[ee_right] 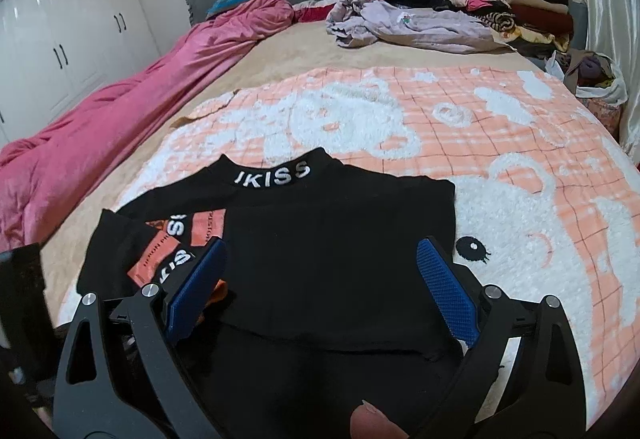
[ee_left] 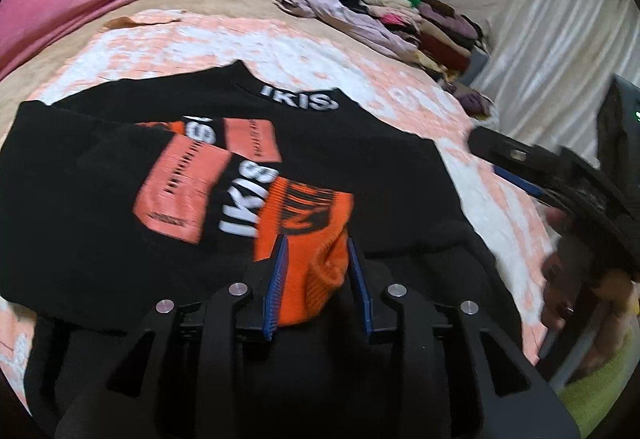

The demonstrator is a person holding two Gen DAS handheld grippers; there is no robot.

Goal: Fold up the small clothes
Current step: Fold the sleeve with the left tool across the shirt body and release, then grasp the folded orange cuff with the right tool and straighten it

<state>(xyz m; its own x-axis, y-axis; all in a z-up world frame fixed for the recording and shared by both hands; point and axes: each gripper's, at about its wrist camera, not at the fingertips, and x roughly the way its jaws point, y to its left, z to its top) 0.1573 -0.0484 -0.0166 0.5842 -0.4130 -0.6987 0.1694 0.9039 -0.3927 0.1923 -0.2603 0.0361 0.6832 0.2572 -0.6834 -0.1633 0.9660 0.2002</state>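
Black top (ee_right: 320, 235) with white "IKISS" lettering on its collar lies spread on the peach-and-white blanket (ee_right: 460, 127) that covers the near part of the bed (ee_right: 256, 51). One sleeve is folded across its chest, showing orange panels and an orange cuff (ee_left: 316, 259). A pink quilt (ee_right: 120, 95) runs along the bed's left side, and a stack of folded clothes (ee_right: 516, 3) sits at the far right corner by the headboard. The right gripper (ee_right: 320, 287) hovers over the top's lower body, fingers spread wide with nothing in them. The left gripper (ee_left: 318, 279) has the orange cuff between its blue fingers (ee_left: 276, 287), which stand slightly apart; the left one touches it, the right one stands clear.
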